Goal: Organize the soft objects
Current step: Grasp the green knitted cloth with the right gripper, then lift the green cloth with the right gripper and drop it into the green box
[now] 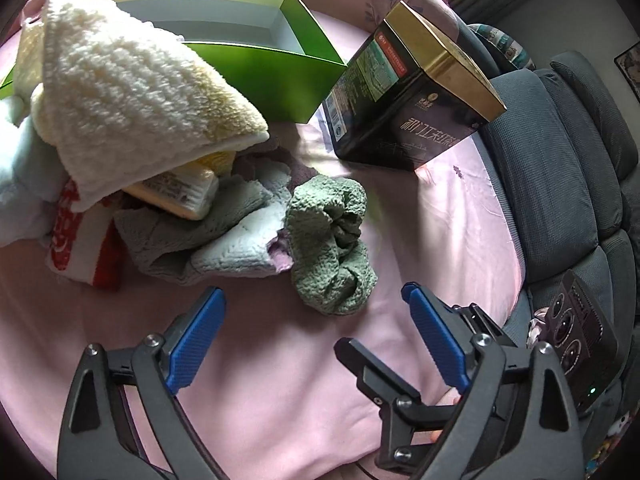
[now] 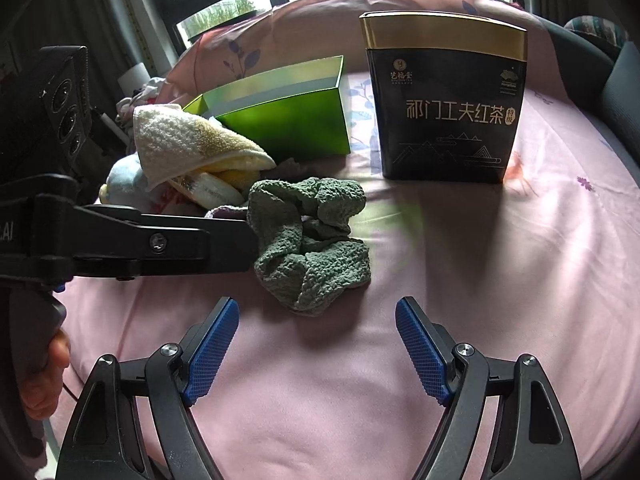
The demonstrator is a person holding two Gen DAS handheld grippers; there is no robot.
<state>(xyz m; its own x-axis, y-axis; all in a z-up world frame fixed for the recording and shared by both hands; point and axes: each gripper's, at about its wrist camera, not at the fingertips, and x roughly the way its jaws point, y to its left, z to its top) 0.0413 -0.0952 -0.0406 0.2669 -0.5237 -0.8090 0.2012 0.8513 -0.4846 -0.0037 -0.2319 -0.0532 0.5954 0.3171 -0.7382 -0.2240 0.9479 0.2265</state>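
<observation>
Both claws, left [image 1: 312,300] and right [image 2: 316,308], spread, empty, near green cloth [image 2: 310,240]; pile [image 1: 140,140] beside green box [image 1: 248,48].

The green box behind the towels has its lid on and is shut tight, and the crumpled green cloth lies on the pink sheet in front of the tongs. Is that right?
Not quite. The green box has no lid on; it is open at the top, and the left wrist view shows its pale inside walls. The rest holds: the crumpled green cloth lies on the pink sheet in front of the tongs.
</observation>
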